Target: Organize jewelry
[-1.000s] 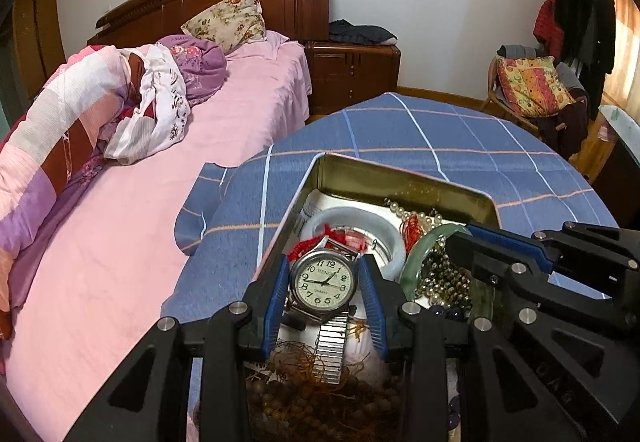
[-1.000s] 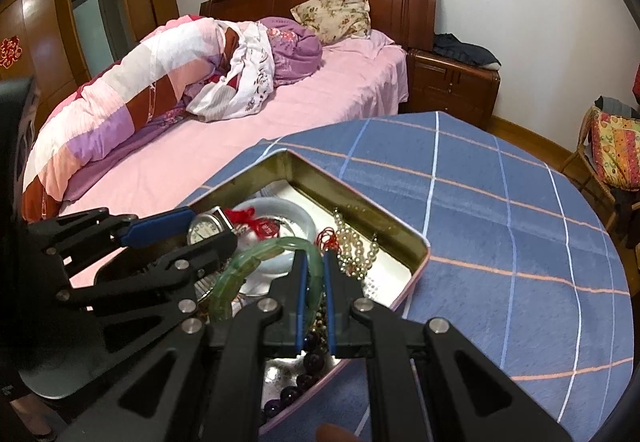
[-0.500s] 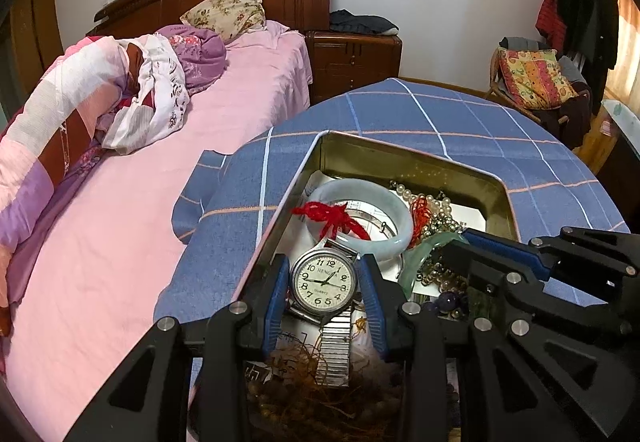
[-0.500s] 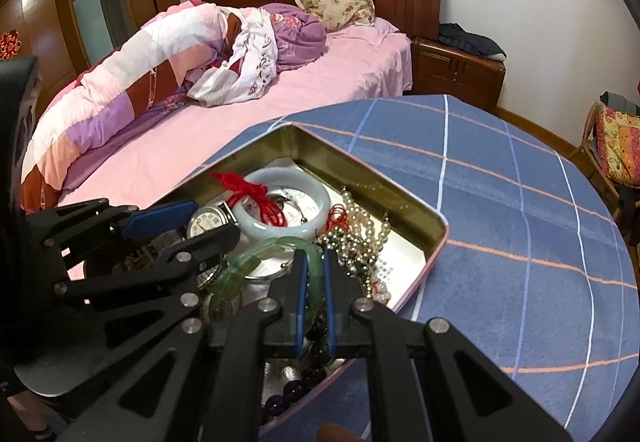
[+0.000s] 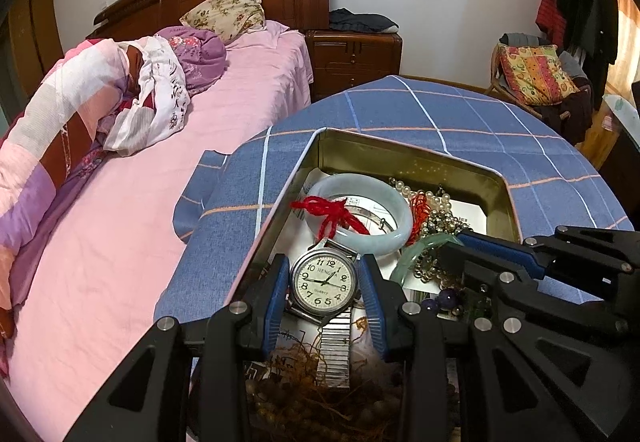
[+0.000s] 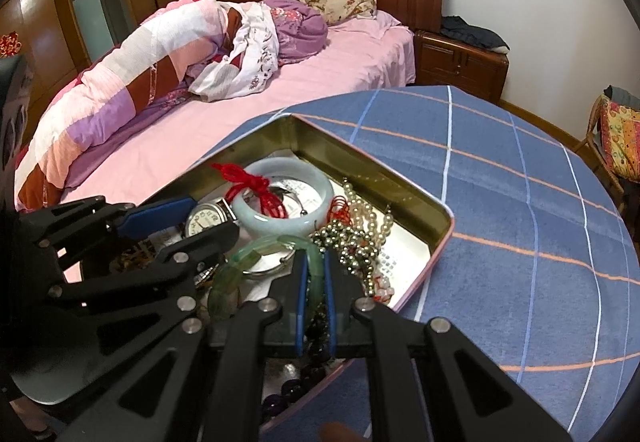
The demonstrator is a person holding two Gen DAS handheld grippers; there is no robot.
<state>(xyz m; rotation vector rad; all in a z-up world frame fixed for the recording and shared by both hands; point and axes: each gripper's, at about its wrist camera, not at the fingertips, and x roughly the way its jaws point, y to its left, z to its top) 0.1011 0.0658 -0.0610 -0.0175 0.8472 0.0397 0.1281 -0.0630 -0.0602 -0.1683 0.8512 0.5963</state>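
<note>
A round silver wristwatch with a cream dial and metal stretch band (image 5: 323, 282) sits between the blue pads of the left gripper (image 5: 323, 284), whose jaws close against its case, over the open gold-lined metal tin (image 5: 404, 157). The right gripper (image 6: 314, 274) is nearly closed, pinching a translucent green beaded bracelet (image 6: 256, 254) above the same tin. Inside lie a pale jade bangle tied with red cord (image 5: 394, 209), pearl and metallic bead strands (image 6: 362, 226) and brown wooden beads (image 5: 304, 394). The tin rests on a round table's blue checked cloth (image 6: 500, 201), beside a pink bed (image 5: 120, 242).
</note>
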